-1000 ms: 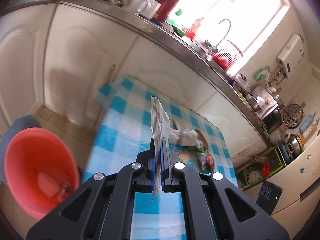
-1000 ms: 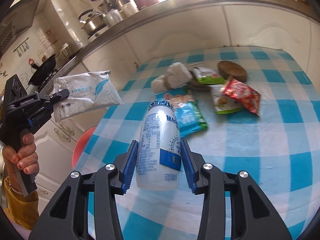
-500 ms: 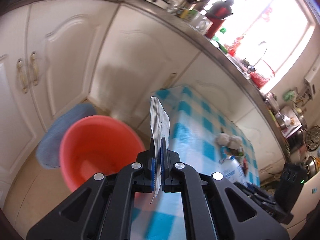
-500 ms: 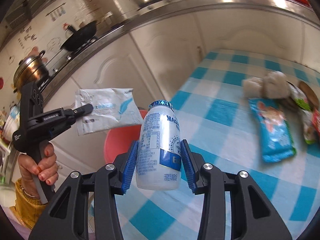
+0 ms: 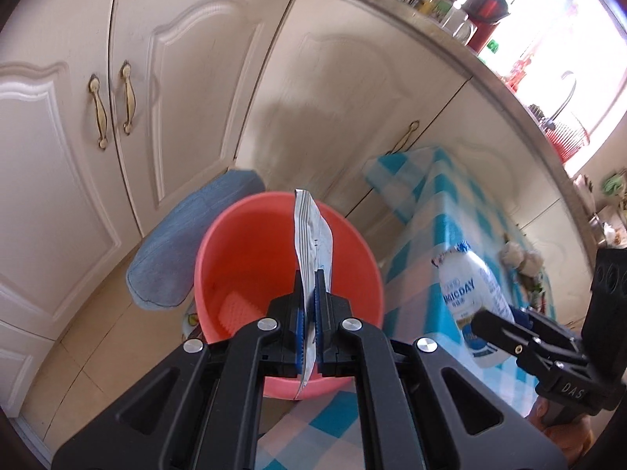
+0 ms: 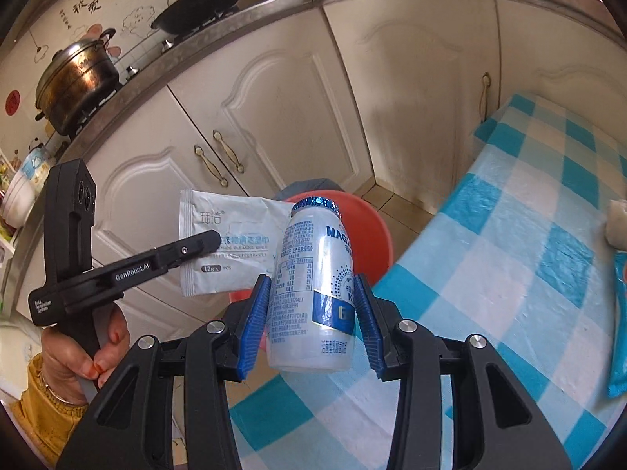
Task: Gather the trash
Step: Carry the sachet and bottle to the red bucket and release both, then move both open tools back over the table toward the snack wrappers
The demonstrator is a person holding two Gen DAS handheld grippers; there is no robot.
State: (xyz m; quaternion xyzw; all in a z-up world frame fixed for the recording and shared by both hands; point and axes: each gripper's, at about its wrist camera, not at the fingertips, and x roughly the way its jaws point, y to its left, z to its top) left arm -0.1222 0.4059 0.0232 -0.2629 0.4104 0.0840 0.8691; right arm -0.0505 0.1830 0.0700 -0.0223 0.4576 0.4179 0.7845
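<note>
- The left gripper (image 5: 309, 315) has its jaws pinched flat on a wet-wipe packet (image 5: 313, 243), gripped near one edge so the rest of it stands up edge-on at the centre of the left wrist view; in the right wrist view the same packet (image 6: 219, 246) shows its printed face at centre left.
- Behind the packet, in the lower middle of the left view, sits the red plastic basin (image 5: 250, 262) on the floor by the cabinet doors (image 5: 188, 90). I'd say the packet is held over the opening so it can simply drop in once the jaws let go.
- A blue cloth (image 5: 188, 246) lies against the basin's left side.
- The right gripper (image 6: 313, 321) clamps a white drink bottle (image 6: 313, 290) around its lower body, upright with the foil cap on top. It hangs at centre frame above the near edge of the checked tablecloth (image 6: 509, 274), with the basin's rim (image 6: 372, 227) just behind it.
- The bottle seems to be waiting its turn beside the packet; it would need carrying further over the basin before release, or it could bounce off the rim.
- At the right edge of the right view, a blue wrapper (image 6: 619, 313) lies on the cloth, not yet collected.
</note>
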